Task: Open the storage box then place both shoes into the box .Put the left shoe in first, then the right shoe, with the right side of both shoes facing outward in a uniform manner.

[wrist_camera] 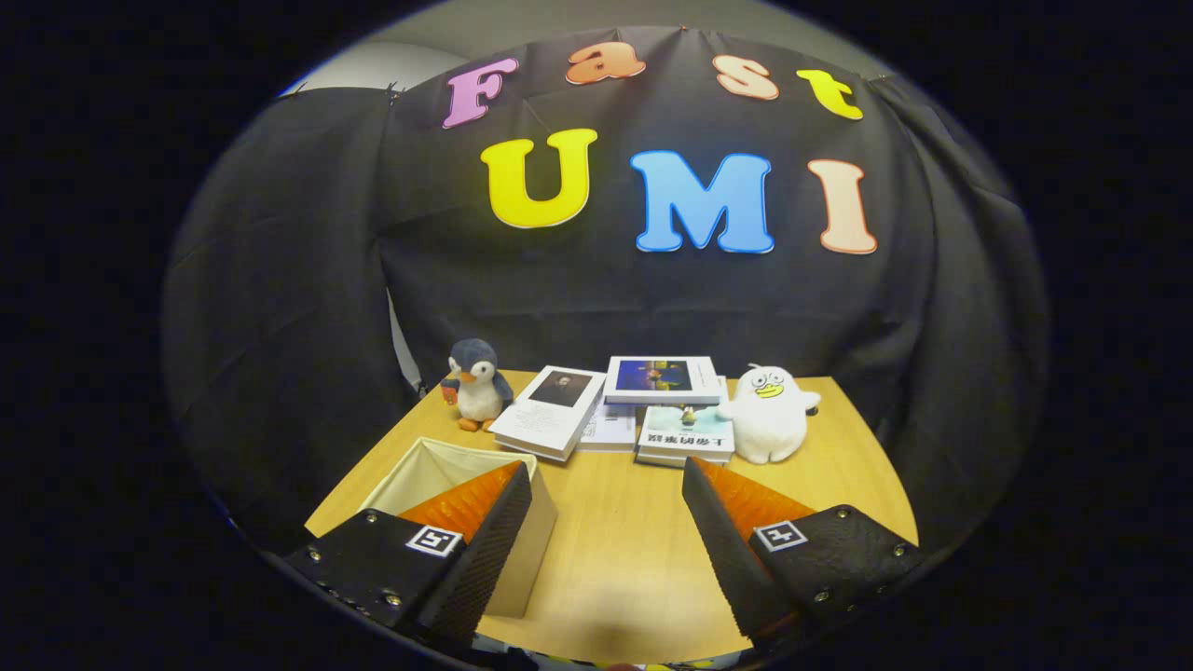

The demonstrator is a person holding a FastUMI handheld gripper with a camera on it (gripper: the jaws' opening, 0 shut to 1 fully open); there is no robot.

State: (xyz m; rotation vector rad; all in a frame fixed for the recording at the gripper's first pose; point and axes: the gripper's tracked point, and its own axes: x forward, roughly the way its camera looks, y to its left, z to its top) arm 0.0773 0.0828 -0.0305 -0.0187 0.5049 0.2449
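Gripper view: tool (606, 522) wide open, holding nothing; open box (447, 475) by its left finger. Shoes likely come next.

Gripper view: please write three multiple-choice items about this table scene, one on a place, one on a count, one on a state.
1. Where does the grey-and-white plush penguin stand?
A. left of the books
B. inside the box
C. between the fingers

2. How many plush toys are on the light wooden table?
A. one
B. two
C. four

3. The hand-held gripper is:
A. shut on a book
B. open, holding nothing
C. shut on a toy

Answers: 1 A, it stands beside the left white book. 2 B, penguin and white plush duck. 3 B, bare table lies between the fingers.
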